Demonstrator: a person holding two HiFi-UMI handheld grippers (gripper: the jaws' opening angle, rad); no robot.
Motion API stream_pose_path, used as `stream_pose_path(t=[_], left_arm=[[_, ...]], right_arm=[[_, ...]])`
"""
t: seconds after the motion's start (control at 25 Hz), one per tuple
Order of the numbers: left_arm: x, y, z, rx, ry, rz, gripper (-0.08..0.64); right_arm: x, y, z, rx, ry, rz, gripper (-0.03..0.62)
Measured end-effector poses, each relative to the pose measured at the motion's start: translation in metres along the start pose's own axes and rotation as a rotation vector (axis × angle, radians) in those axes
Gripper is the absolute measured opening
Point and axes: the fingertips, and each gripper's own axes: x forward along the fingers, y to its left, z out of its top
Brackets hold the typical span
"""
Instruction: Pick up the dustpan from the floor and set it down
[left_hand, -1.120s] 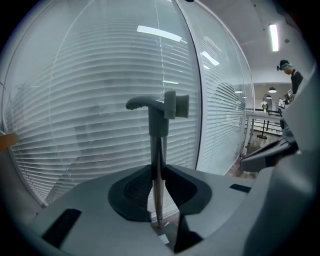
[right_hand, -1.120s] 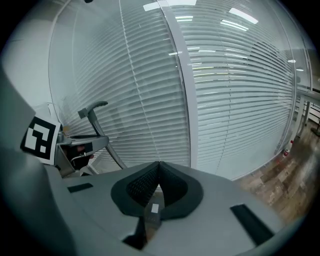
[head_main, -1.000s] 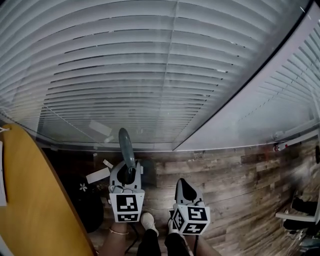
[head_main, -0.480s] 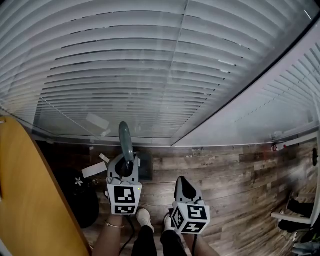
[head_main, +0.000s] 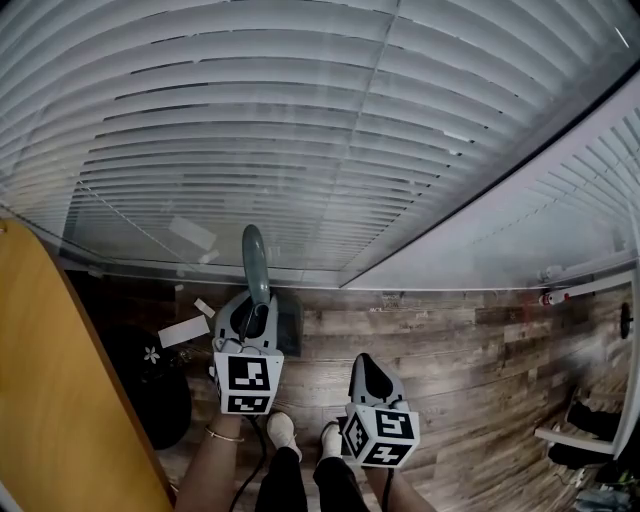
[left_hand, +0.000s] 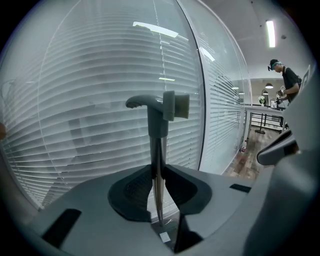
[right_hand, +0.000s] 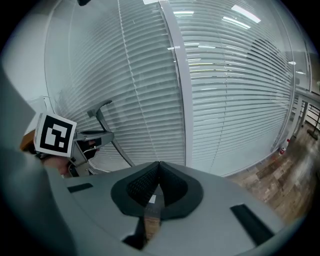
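The dustpan is in your left gripper, held by its long grey handle, which stands upright out of the grip and ends in a short crosspiece in front of the blinds. In the left gripper view the dark fingers are clamped on the thin lower stretch of that handle, one pad pressing each side. A dark grey part, apparently the pan, shows just behind this gripper in the head view; you cannot tell from here whether it touches the wooden floor. Your right gripper hangs just beside the left one, lower in the head view and apart from the dustpan; its fingers are together at the tips with nothing between them. From its own view you see the left gripper and the slanting handle off to the left against the blinds. Your shoes stand on the floor beneath both grippers. A yellow table curves along the left edge, and a strip of white paper lies on the floor near it. Far off at the right of the left gripper view, a person stands
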Motion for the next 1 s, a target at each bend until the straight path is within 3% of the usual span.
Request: stream_pose_path(t=[0.32, 0.76, 1.0], left_arm=[[0.001, 0.001, -0.001, -0.013, -0.030, 0.027, 0.091], [-0.013, 0.006, -0.008, -0.148, -0.030, 0.040, 0.117], [-0.048, -0.001, -0.014, -0.244, -0.015, 0.092, 0.117]], right_arm=[[0.002, 0.002, 0.000, -0.015, 0.001, 0.008, 0.032], [-0.006, 0.004, 0.006, -0.026, -0.007, 0.022, 0.032], [-0.022, 0.001, 0.022, -0.033, -0.039, 0.035, 0.032]])
